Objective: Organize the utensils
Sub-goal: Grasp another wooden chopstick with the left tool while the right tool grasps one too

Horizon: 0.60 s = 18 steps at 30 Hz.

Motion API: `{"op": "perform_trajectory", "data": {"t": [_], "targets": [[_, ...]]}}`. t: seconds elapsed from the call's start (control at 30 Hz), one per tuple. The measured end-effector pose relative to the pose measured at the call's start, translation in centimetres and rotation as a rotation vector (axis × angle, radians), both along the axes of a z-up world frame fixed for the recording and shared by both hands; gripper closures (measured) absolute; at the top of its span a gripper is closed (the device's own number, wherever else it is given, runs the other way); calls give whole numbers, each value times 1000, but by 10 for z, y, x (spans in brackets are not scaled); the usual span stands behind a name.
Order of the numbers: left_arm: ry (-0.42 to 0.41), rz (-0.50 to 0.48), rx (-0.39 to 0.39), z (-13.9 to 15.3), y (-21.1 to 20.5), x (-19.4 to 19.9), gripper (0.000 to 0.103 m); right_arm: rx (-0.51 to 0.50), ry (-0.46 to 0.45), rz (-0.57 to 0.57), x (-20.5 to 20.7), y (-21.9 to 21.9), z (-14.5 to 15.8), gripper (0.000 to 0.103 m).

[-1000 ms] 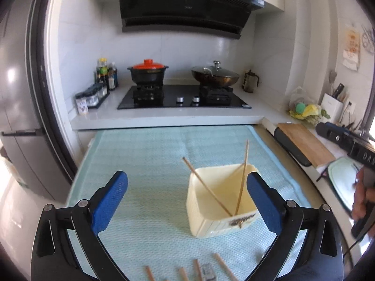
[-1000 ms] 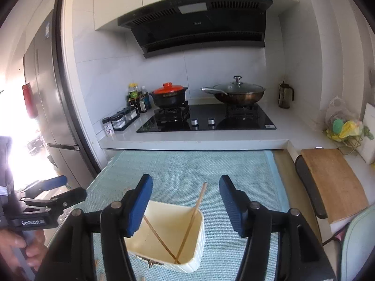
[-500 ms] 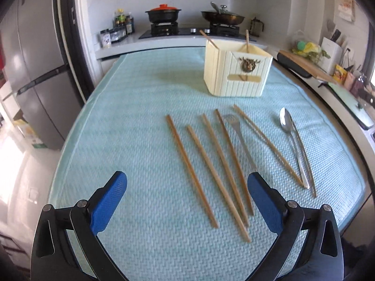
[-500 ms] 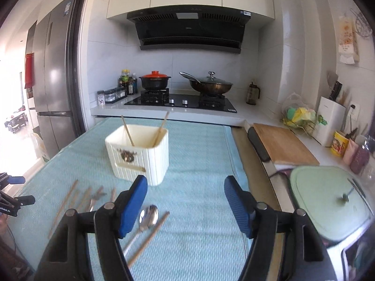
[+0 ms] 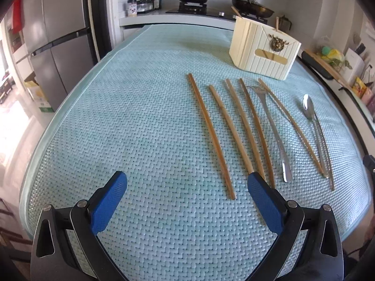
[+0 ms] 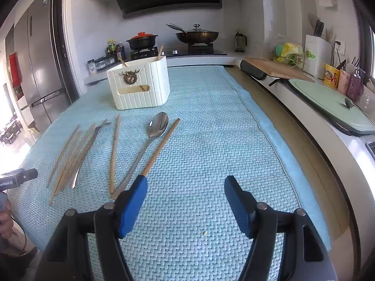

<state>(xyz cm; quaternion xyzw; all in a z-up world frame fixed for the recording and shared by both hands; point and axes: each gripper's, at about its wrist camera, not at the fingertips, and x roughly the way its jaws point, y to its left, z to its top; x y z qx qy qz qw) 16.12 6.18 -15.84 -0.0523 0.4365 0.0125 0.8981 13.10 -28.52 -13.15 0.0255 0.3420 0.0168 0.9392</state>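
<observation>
A cream utensil holder stands at the far side of the blue woven mat, with two chopsticks leaning inside it. On the mat in front of it lie several wooden chopsticks, a steel fork and a steel spoon. My left gripper is open and empty, low over the mat by the chopsticks' near ends. My right gripper is open and empty, just right of the spoon's handle and one chopstick.
Behind the mat is a hob with a red-lidded pot and a wok. A fridge stands left. Right of the mat run a cutting board, a green lidded pan and a knife block.
Both grippers came down and back from above the holder to low over the near part of the mat. The loose utensils are now in full view. The right jaws stand slightly wider.
</observation>
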Motion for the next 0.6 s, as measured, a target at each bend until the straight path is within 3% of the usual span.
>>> {"op": "perform_trajectory", "data": {"t": [0.07,0.2,0.37,0.6], "targets": [[1,14,-17,-1,2,2,1,-5,5,4,5,4,-1,35],[5,24,-38,0,3,8,1,20,38,25,18,11,-5,50],[17,27,-6,1,2,23,1,40,91,61,51,20,-14,65],[63,36,-11,-6,7,47,1,50,158,99,95,39,-26,66]]}}
